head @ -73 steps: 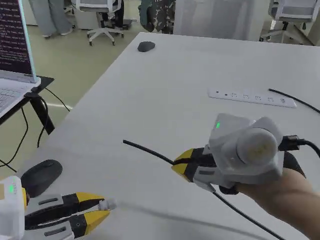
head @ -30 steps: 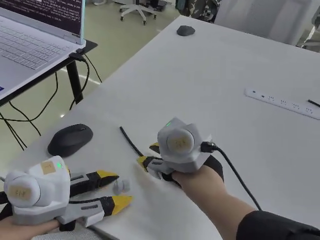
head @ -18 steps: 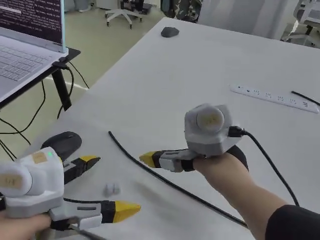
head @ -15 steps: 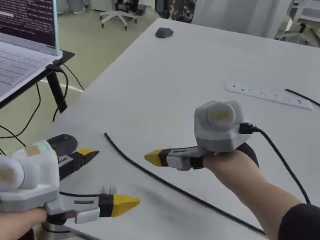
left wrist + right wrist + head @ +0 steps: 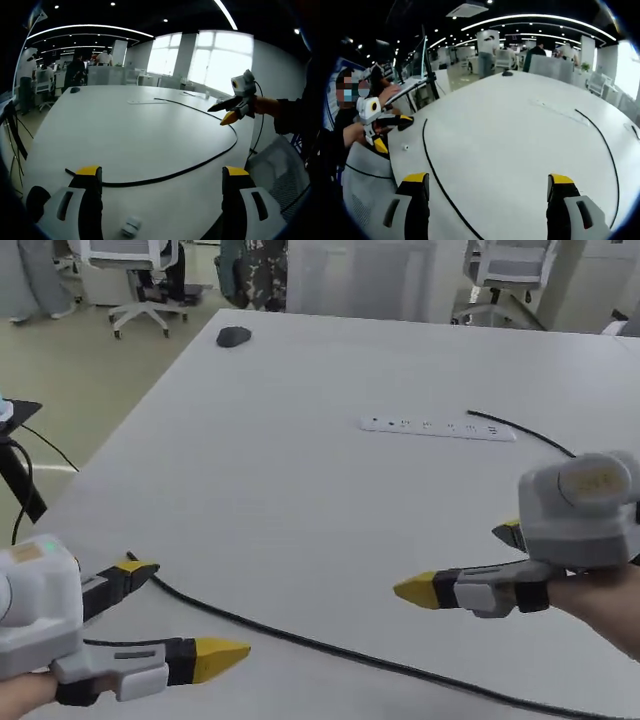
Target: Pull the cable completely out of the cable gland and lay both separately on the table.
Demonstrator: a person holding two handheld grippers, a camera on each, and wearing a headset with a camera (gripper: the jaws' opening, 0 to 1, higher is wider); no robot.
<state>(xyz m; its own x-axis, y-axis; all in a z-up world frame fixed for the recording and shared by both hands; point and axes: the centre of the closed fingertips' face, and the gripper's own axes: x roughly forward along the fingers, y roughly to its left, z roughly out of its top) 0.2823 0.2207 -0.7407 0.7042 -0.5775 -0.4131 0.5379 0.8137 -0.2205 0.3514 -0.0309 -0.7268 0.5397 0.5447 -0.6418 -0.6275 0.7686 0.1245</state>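
A long black cable [image 5: 300, 640] lies loose on the white table [image 5: 300, 470], curving from beside my left gripper [image 5: 190, 610] toward the near right edge. The left gripper stands open, jaws wide apart and empty. In the left gripper view the cable [image 5: 200, 165] arcs just past the jaws of the left gripper [image 5: 162, 172], and a small white cable gland [image 5: 131, 227] rests on the table close in front of them, apart from the cable. My right gripper [image 5: 455, 562] hovers open above the table, to the right of the cable. The right gripper view shows the gland [image 5: 406, 147] beside the cable [image 5: 427, 160].
A white power strip [image 5: 440, 427] lies mid-table with a second black cable [image 5: 520, 430] running off to the right. A dark mouse [image 5: 233, 336] sits at the far end. Office chairs stand beyond the table. Bare tabletop stretches between the grippers.
Both grippers have let go: the left released the gland onto the table, the right released the cable and drew off to the right. The head camera has swung right.
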